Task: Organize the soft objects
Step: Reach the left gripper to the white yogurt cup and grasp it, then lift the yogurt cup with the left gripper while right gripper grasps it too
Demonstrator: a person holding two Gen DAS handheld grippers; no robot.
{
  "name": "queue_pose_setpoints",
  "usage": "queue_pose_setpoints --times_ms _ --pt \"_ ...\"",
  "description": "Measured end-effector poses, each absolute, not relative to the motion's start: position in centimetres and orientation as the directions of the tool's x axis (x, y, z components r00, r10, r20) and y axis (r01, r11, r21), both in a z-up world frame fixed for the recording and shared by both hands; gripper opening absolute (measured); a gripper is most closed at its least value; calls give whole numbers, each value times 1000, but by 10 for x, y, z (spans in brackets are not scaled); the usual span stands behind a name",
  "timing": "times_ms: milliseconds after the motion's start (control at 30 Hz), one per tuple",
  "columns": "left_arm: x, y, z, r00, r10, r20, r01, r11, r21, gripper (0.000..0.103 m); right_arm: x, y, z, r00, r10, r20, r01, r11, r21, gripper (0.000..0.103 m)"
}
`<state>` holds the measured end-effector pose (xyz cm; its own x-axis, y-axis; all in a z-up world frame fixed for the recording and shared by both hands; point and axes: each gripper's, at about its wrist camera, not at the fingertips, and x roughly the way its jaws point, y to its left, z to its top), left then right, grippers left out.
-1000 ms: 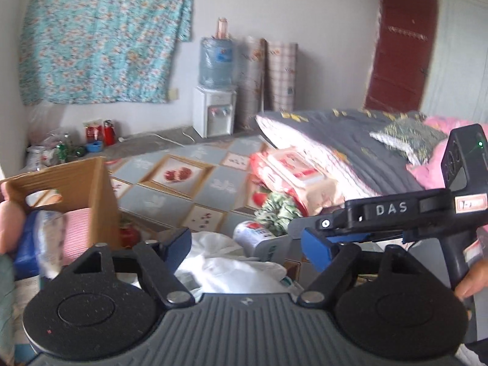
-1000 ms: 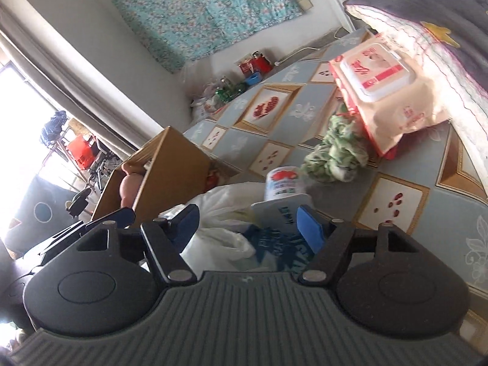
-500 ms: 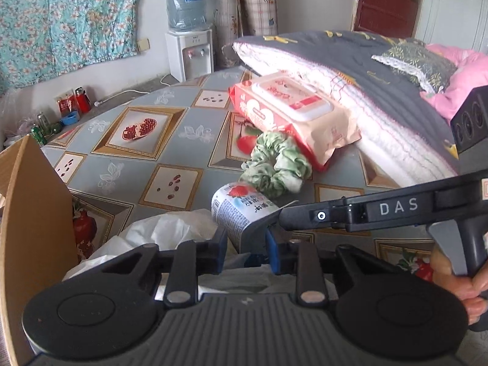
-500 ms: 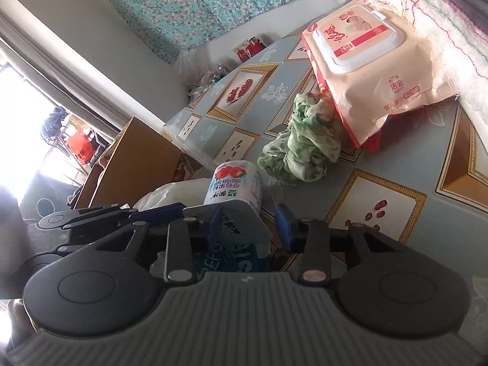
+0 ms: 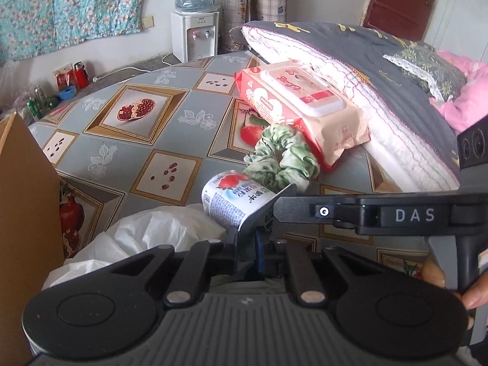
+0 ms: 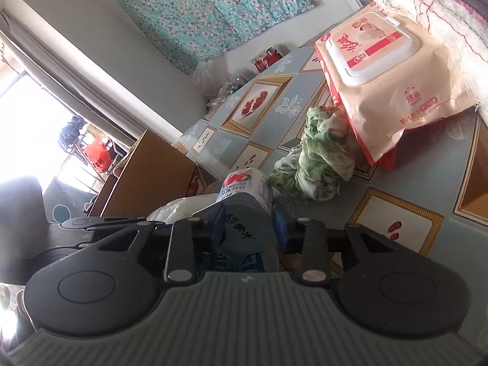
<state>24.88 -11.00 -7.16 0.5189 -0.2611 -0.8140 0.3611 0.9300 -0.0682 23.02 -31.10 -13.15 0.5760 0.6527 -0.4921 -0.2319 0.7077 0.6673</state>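
— Right gripper (image 6: 249, 231): its blue pads sit against both sides of the strawberry-print pouch (image 6: 248, 201), narrowed onto it but not fully together. Does the left one share that grip?

— The left gripper (image 5: 246, 245) looks nearly closed, pinching what seems to be the pouch's near edge; the right tool's black finger crosses in front, so the contact itself is partly hidden.

— So the step in hand is picking up the pouch, which lies on the patterned mat (image 5: 170, 134) at about 12 o'clock from both tools. Next would be a lift toward the cardboard box (image 5: 21, 189) at 9 o'clock, probably with a gentle squeeze.

— The left view alone shows the white plastic bag (image 5: 140, 231) clearly; the right view alone shows the window at 9 o'clock. Both show the green scrunchie (image 6: 314, 164) and the wipes pack (image 6: 384, 91) at 1 o'clock.
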Motion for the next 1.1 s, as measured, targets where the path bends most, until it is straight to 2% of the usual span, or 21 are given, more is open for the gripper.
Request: queue_pose_setpoints --times_ms 167,500,533,567,633,833,933,1033,1100 --pt "258 -102 -70 497 -308 -811 322 934 -157 10 236 -317 -130 609 653 -451 -227 688 689 30" --pt "270 -91 -73 491 -309 -814 253 945 -206 10 248 -316 -137 611 675 -414 -216 645 733 29" --pt "269 -91 -71 492 -327 -807 262 939 -221 8 249 -317 -137 595 702 -391 -225 613 757 24" --pt "268 -90 -69 483 -364 -796 273 927 -258 8 249 -317 -137 570 738 -360 -233 566 791 24" --pt "267 -93 -62 480 -409 -776 287 909 -302 8 246 -311 -128 575 726 -377 -249 594 765 24" --pt "261 -108 -59 486 -359 -797 318 922 -222 8 245 -330 -123 641 655 -400 -174 631 756 24" --pt "257 -112 -67 461 -341 -819 336 922 -194 21 249 -339 -132 649 633 -422 -115 630 768 25" --pt "257 -119 -72 465 -308 -830 342 927 -152 22 258 -337 -141 645 630 -433 -97 629 771 26" --pt "259 -124 -74 468 -284 -837 340 932 -126 22 266 -334 -148 643 635 -429 -90 619 780 30"
